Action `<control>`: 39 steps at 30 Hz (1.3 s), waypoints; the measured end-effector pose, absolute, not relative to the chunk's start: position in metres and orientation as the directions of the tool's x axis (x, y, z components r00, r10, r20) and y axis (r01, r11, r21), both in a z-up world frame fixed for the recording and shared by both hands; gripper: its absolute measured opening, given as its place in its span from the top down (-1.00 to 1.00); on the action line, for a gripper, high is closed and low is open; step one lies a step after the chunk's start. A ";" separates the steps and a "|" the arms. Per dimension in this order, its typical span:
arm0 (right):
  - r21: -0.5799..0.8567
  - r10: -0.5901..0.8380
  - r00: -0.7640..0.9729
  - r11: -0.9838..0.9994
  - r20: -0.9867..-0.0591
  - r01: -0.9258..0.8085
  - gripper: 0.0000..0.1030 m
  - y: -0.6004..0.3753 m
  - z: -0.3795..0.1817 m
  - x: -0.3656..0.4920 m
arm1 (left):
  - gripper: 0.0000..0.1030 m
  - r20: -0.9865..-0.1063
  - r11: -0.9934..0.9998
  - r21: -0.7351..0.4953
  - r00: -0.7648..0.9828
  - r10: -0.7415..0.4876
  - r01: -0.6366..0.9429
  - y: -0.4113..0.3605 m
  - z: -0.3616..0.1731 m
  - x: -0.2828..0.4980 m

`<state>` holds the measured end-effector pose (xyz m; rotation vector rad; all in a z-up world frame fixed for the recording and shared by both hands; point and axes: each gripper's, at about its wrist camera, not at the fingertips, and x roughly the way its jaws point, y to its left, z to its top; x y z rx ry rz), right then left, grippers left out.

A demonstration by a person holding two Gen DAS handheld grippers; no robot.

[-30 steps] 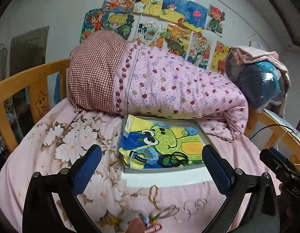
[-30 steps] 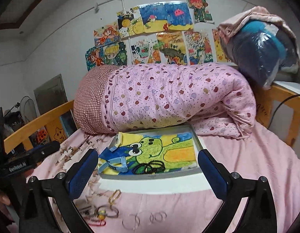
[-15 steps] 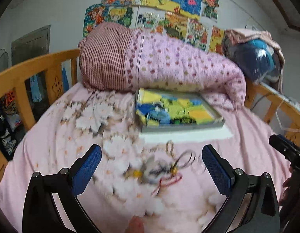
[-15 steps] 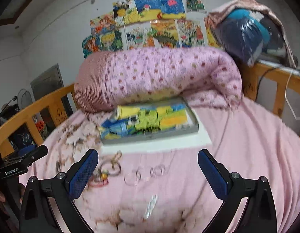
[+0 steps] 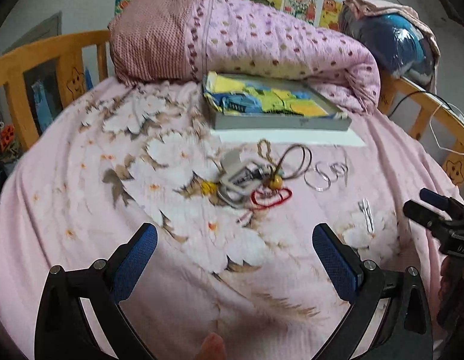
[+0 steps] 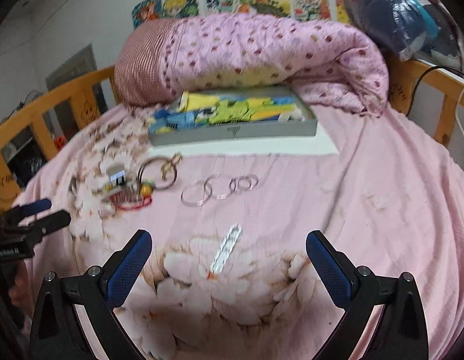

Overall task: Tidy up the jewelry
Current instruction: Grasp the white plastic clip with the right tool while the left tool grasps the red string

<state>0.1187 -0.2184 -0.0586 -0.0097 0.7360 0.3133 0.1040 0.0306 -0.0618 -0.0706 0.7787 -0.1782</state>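
L gripper [image 5: 234,235]: jaws wide, empty.
R gripper [image 6: 229,243]: spread wide, nothing held (silver clip [image 6: 227,251] lies between).
Jewelry heap [image 5: 253,178]: on bedsheet [image 5: 82,162], nr grey tray [image 5: 280,123].

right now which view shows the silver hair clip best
The right wrist view: the silver hair clip lies central, just ahead of the open jaws, its full length visible though blurred. In the left wrist view the clip is small, off to the right.

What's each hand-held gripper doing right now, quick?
Left hand-held gripper: open, holding nothing.
Right hand-held gripper: open, holding nothing.
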 end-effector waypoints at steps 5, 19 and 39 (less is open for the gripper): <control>0.111 0.311 0.646 0.937 -0.697 -0.331 -1.00 -0.213 -0.076 0.122 | -0.97 -0.732 0.976 -0.168 0.645 -0.219 0.141 0.031 -0.072 0.114; 0.123 0.332 0.584 0.922 -0.741 -0.368 -0.25 -0.211 -0.100 0.151 | -0.81 -0.729 0.942 -0.263 0.596 -0.336 0.208 0.015 -0.081 0.153; 0.236 0.426 0.516 0.889 -0.743 -0.393 0.56 -0.204 -0.114 0.175 | 0.56 -0.767 0.928 -0.364 0.542 -0.345 0.075 0.015 -0.099 0.191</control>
